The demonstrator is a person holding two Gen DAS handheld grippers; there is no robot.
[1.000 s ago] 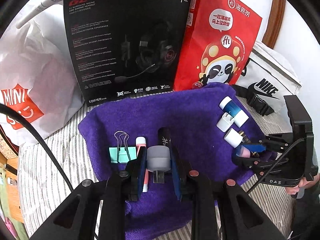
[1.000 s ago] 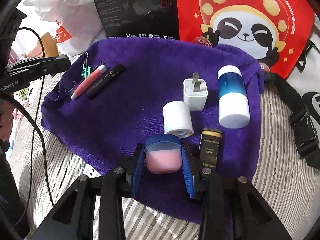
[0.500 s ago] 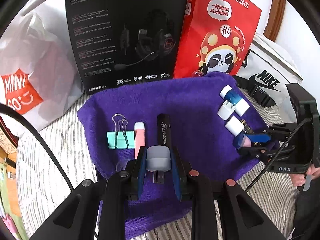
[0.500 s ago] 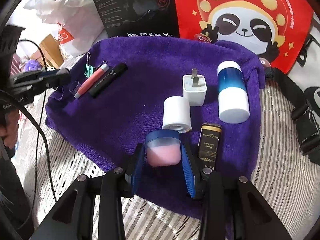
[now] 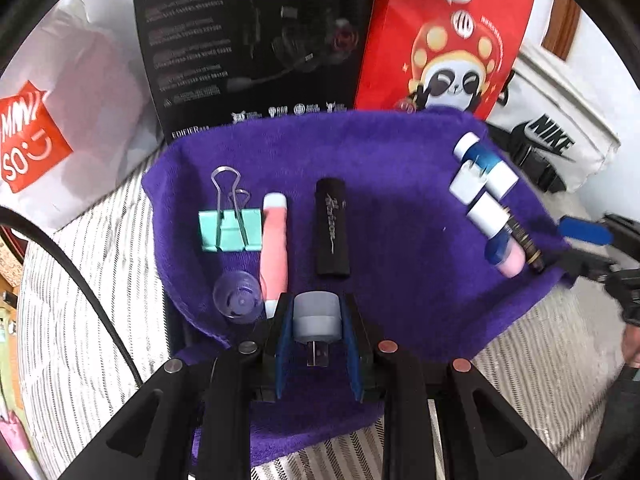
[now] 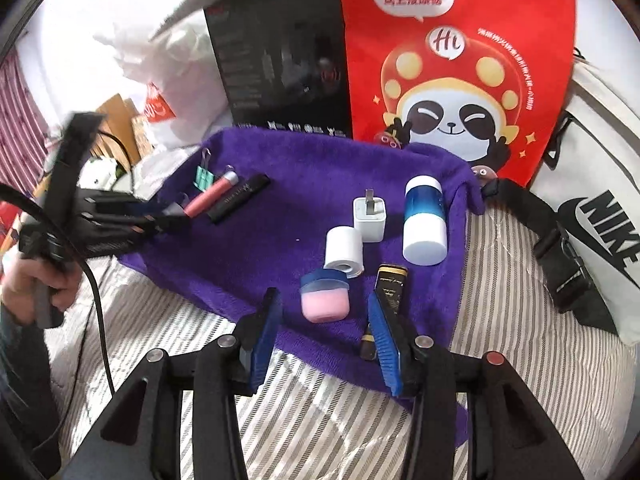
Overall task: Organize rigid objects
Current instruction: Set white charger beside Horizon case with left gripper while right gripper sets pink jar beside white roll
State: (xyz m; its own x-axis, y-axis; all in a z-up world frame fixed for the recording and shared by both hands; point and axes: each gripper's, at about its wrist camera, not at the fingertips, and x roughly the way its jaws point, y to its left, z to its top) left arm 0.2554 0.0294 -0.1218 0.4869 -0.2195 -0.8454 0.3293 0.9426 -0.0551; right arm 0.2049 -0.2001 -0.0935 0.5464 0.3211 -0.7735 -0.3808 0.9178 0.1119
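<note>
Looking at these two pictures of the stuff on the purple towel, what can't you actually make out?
- Headset box small print: both views, motion blur.
- Black and gold tube lower part: right wrist view, hidden behind the right gripper finger.
- Grey USB plug sides: left wrist view, covered by the left gripper pads.

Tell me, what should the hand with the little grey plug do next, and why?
Probably lower the grey plug onto the purple towel beside the black tube, then open. The left gripper holds it just short of the row of clip, pink tube and black tube, where bare towel remains.
</note>
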